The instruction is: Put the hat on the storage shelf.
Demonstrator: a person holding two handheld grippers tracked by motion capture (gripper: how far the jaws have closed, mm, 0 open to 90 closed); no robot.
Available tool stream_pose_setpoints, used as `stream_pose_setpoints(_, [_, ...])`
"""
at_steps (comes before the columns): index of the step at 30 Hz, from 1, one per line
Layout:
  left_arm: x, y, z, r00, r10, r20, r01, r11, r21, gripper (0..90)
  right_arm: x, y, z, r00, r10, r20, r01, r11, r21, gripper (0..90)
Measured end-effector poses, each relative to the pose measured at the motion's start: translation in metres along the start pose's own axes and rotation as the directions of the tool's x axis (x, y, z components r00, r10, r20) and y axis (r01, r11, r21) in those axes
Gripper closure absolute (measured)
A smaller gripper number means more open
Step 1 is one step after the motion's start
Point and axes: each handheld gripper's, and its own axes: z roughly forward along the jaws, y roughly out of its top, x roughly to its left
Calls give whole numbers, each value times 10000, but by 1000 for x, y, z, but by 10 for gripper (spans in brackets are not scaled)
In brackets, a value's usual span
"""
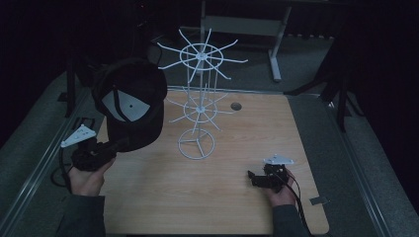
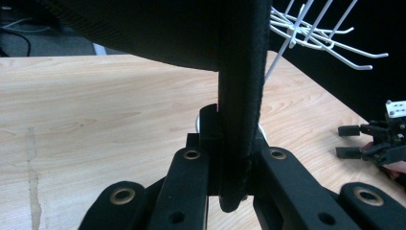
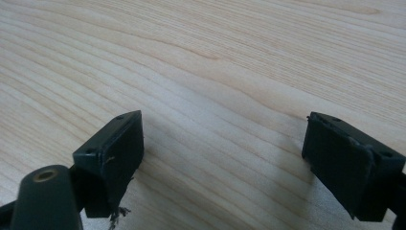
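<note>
A black cap (image 1: 136, 106) hangs in the air over the left of the wooden table (image 1: 227, 197), its white-lined inside facing the camera. My left gripper (image 1: 121, 144) is shut on the cap's brim (image 2: 239, 110), which stands edge-on between the jaws in the left gripper view. A white wire rack (image 1: 198, 98) with hooked arms stands at the table's middle, just right of the cap; its arms (image 2: 316, 36) show at the upper right. My right gripper (image 1: 253, 178) rests low at the front right, open, with bare wood (image 3: 220, 96) between its fingers.
A small round hole (image 1: 235, 106) sits in the table behind the rack. Grey carpeted floor (image 1: 375, 163) and metal rails flank the table. A desk frame (image 1: 257, 24) stands at the back. The right gripper (image 2: 368, 141) appears far right in the left gripper view.
</note>
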Motion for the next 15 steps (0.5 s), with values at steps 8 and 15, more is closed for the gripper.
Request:
stream_pose_setpoints(8, [-1, 2, -1, 9999, -6, -170, 4, 9999, -134, 865, 0, 0, 0, 10000, -9, 4, 9, 10000, -10, 140])
stream_pose_setpoints(15, [-2, 4, -2, 9993, 13, -379, -23, 9997, -260, 864, 0, 0, 0, 10000, -7, 3, 7, 10000, -10, 139])
